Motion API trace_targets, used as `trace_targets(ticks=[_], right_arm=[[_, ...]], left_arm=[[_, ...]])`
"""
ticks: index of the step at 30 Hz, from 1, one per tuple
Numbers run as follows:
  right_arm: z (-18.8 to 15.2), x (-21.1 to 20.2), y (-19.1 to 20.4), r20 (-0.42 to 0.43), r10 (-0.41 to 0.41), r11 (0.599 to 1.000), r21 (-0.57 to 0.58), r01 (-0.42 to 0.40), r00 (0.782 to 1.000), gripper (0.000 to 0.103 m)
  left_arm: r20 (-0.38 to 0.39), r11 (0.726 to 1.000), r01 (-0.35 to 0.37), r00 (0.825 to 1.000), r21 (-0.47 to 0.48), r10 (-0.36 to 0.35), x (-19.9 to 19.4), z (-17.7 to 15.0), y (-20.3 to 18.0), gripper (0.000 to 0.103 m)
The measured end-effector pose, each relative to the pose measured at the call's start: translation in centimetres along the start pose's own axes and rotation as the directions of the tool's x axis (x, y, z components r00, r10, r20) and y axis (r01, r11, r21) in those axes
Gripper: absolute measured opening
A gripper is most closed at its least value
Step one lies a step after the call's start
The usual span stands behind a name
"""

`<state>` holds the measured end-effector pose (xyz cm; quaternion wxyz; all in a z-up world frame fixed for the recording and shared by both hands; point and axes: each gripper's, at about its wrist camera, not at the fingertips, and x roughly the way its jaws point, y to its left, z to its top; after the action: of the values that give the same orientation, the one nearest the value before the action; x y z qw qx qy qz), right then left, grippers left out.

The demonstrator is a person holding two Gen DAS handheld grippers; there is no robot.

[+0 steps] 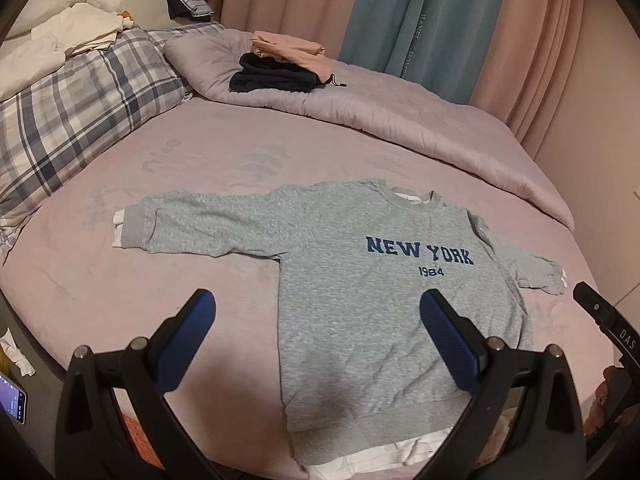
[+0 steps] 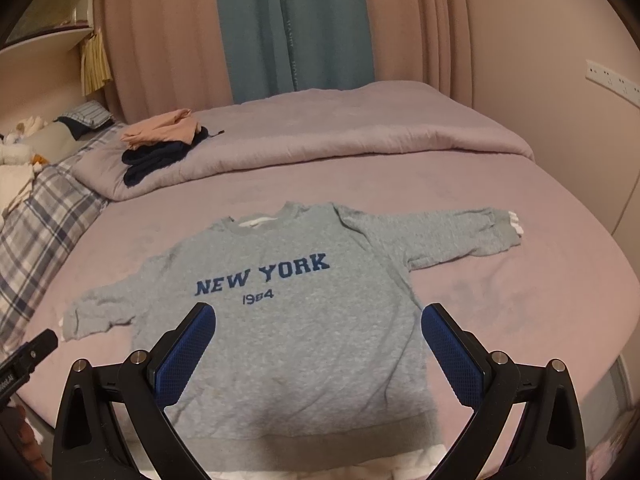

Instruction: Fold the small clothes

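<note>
A small grey sweatshirt (image 1: 360,280) printed "NEW YORK 1984" lies flat, front up, on the pink bed, both sleeves spread out; white lining shows at hem and cuffs. It also shows in the right wrist view (image 2: 296,320). My left gripper (image 1: 318,312) is open and empty, hovering above the shirt's lower left edge. My right gripper (image 2: 318,320) is open and empty, hovering above the shirt's lower body. The right gripper's edge shows at the far right of the left wrist view (image 1: 600,312); the left gripper's edge shows at the lower left of the right wrist view (image 2: 32,354).
A folded pile of dark and peach clothes (image 1: 280,66) sits on the rolled lilac duvet (image 1: 400,120) at the back. A plaid pillow (image 1: 72,104) with white laundry lies at the left. Curtains (image 2: 296,28) hang behind the bed. A phone (image 1: 12,402) lies at the lower left.
</note>
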<state>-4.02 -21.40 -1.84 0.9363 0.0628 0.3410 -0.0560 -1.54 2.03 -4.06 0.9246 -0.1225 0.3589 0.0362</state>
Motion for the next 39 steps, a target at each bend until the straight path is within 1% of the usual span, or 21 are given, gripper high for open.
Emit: trace_targets(ticks=[9,14,17,19,22,25,27,29,31,32,34,37,38,39], right_arm=[[-0.1,0.2,-1.5,-0.006,0.009,0.998,0.059,-0.009,1.000,0.103],[0.0,0.8,-3.2,-0.015,0.004,0.993,0.114,-0.002,1.000,0.103],[0.2,1.2,-5.0,-0.021,-0.003,0.987,0.163,0.006,1.000,0.103],[0.4,1.5,-6.3,-0.029,0.004,0.980,0.201,0.002,1.000,0.101],[0.4,2.3,-9.5,-0.045,0.001,0.955,0.297,0.013,0.999,0.100],[0.3,3.6,-13.3,-0.063,-0.015,0.917,0.397,0.038,0.998,0.095],[0.2,4.6,-15.9,-0.072,-0.007,0.883,0.468,0.040,0.997,0.090],[-0.1,5.9,-19.5,-0.082,-0.003,0.820,0.570,0.049,0.997,0.083],[-0.3,7.2,-22.4,-0.086,-0.001,0.763,0.644,0.056,0.996,0.076],[-0.5,8.2,-24.5,-0.082,-0.004,0.719,0.693,0.060,0.997,0.074],[-0.4,9.8,-26.9,-0.084,-0.015,0.670,0.739,0.072,0.996,0.069],[0.3,12.7,-29.5,-0.097,-0.030,0.645,0.759,0.094,0.995,0.063],[0.5,13.8,-30.3,-0.103,-0.022,0.635,0.767,0.093,0.994,0.062],[0.7,15.1,-31.1,-0.106,-0.001,0.613,0.785,0.085,0.994,0.061]], left_arm=[[-0.016,1.000,0.012,1.000,0.006,-0.012,0.5,0.0,-0.5,0.102],[-0.036,1.000,0.020,0.999,0.010,-0.019,1.2,-0.1,-0.9,0.102],[-0.057,1.000,0.029,0.998,0.001,-0.029,1.9,-0.2,-0.9,0.102],[-0.078,0.999,0.035,0.996,-0.008,-0.035,2.5,-0.4,-0.9,0.102],[-0.123,0.999,0.040,0.991,-0.025,-0.043,3.9,-0.7,-0.7,0.102],[-0.160,0.997,0.055,0.985,-0.045,-0.061,5.1,-1.0,-0.7,0.101],[-0.183,0.997,0.059,0.981,-0.053,-0.068,6.1,-1.3,-0.7,0.099],[-0.203,0.996,0.055,0.977,-0.064,-0.067,6.9,-1.5,-0.7,0.098],[-0.215,0.995,0.052,0.974,-0.080,-0.068,7.6,-1.6,-0.6,0.098],[-0.223,0.994,0.049,0.972,-0.093,-0.069,8.1,-1.6,-0.4,0.098],[-0.234,0.993,0.044,0.970,-0.110,-0.069,8.8,-1.7,-0.2,0.097],[-0.252,0.990,0.030,0.966,-0.136,-0.064,9.8,-1.6,0.0,0.096],[-0.256,0.989,0.023,0.965,-0.146,-0.061,10.2,-1.6,0.2,0.096],[-0.259,0.988,0.018,0.964,-0.154,-0.058,10.4,-1.5,0.4,0.096]])
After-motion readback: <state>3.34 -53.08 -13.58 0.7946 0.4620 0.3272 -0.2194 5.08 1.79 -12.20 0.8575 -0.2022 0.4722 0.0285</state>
